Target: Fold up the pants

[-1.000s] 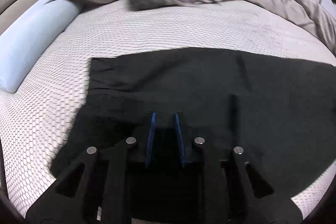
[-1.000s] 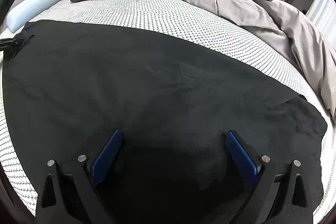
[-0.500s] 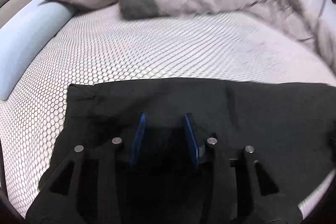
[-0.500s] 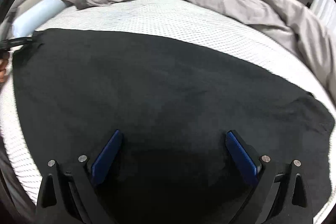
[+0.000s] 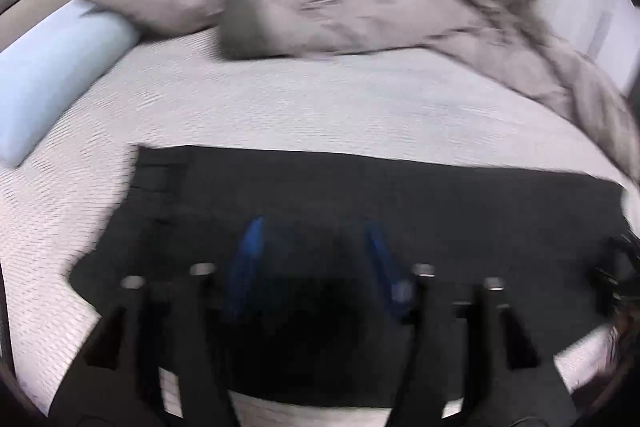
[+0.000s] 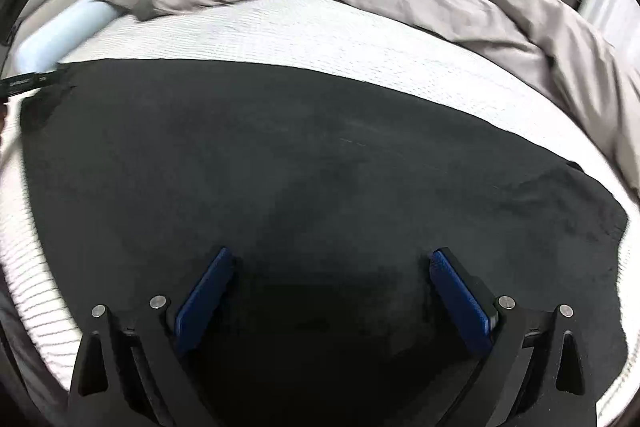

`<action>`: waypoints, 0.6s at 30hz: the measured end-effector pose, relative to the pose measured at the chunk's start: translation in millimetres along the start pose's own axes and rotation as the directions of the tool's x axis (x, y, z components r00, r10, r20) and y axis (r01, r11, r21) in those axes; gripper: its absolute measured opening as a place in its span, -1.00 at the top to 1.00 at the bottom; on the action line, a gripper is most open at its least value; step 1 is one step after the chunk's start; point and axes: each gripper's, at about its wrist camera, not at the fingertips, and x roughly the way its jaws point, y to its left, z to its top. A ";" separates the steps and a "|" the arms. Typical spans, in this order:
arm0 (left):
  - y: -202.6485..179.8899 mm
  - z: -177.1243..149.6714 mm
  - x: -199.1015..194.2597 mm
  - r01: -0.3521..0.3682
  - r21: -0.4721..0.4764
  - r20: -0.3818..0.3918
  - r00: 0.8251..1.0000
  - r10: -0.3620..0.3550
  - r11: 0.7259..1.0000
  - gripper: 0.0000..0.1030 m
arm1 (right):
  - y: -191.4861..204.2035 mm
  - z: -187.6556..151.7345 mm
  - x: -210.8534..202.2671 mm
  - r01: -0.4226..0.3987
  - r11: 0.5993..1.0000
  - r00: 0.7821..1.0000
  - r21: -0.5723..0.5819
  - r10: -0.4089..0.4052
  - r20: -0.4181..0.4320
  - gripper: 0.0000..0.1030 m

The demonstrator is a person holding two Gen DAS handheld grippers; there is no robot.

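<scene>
Black pants [image 6: 304,163] spread flat on bed [image 5: 320,99] for folding; left hand-held gripper [image 5: 316,247], jaws just opening, and right hand-held gripper [image 6: 328,287] released, six o'clock.

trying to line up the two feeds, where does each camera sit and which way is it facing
Left wrist: rides on the left gripper, angled down over the black pants toward the blue bolster and grey duvet; its own blue pads show, jaws just opened, nothing between them.
Right wrist: rides on the right gripper, angled down over the pants' broad middle; its blue pads stand wide apart, empty.
Shared: pants, white mattress, bolster, duvet.
</scene>
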 end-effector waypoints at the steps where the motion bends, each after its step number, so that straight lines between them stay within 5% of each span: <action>1: -17.8 -2.4 0.7 0.035 0.019 -0.006 0.999 -0.035 0.999 -0.53 | 5.7 0.9 -0.4 -0.015 1.000 1.000 -0.008 0.015 0.001 -0.95; 4: -85.4 -18.3 27.5 0.182 0.130 -0.116 0.979 -0.168 0.975 -0.64 | 25.5 1.1 5.2 -0.057 0.998 0.998 -0.030 0.056 -0.010 -0.95; 8: -128.8 -49.0 56.6 0.138 0.326 -0.209 0.975 -0.071 0.935 -0.67 | 29.8 -3.7 15.7 -0.050 0.997 0.998 -0.056 0.047 -0.037 -0.95; 13: -107.2 -52.8 42.5 0.103 0.283 -0.200 0.979 -0.047 0.954 -0.90 | -24.1 -25.5 0.3 0.078 0.995 0.994 -0.065 -0.082 -0.067 -0.95; 16: -89.7 -47.1 32.8 0.036 0.244 -0.178 0.984 0.009 0.969 -0.82 | -80.0 -46.9 -11.4 0.215 0.976 0.973 0.035 -0.210 -0.098 -0.96; 18: -88.8 -38.0 25.3 0.072 0.206 -0.161 0.986 -0.039 0.976 -0.81 | -106.9 -55.8 -19.5 0.204 0.967 0.977 0.151 -0.191 -0.098 -0.96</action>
